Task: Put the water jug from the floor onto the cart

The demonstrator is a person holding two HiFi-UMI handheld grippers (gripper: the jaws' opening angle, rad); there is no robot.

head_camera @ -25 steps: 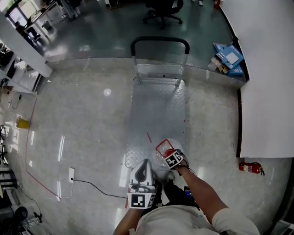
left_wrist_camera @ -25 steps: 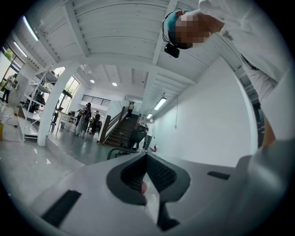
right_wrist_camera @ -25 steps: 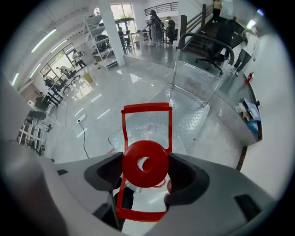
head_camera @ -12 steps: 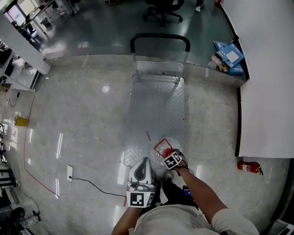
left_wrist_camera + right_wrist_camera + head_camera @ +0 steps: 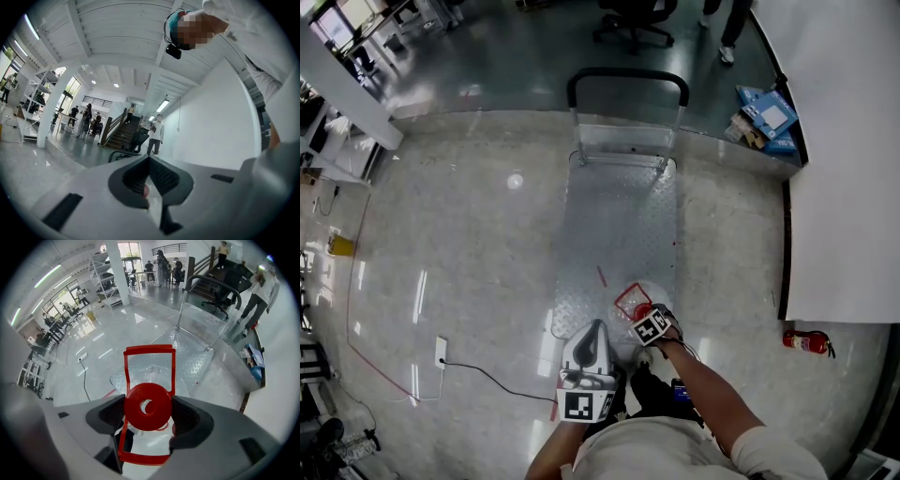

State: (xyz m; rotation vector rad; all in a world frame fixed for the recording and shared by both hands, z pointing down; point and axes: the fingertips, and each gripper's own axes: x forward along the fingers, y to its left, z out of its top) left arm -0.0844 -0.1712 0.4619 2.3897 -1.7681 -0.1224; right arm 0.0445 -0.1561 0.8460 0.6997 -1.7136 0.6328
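Observation:
The water jug (image 5: 636,298) is clear plastic with a red cap (image 5: 147,406) and a red carry handle (image 5: 149,350). My right gripper (image 5: 649,323) is shut on the cap, one jaw at each side. In the head view the jug is over the near right end of the cart's steel deck (image 5: 619,225); whether it rests on the deck I cannot tell. The cart's black push handle (image 5: 628,77) is at the far end. My left gripper (image 5: 596,330) is just left of the jug, tilted upward, shut with nothing in it (image 5: 149,180).
A fire extinguisher (image 5: 806,341) stands by the white wall (image 5: 844,159) on the right. Blue boxes (image 5: 766,120) lie far right of the cart. A socket and cable (image 5: 441,352) lie on the floor to the left. A person (image 5: 733,28) walks beyond the cart, near an office chair (image 5: 633,23).
The right gripper and jug have barely shifted over the cart's near end. A person's legs have come into view at the top. The left gripper holds still.

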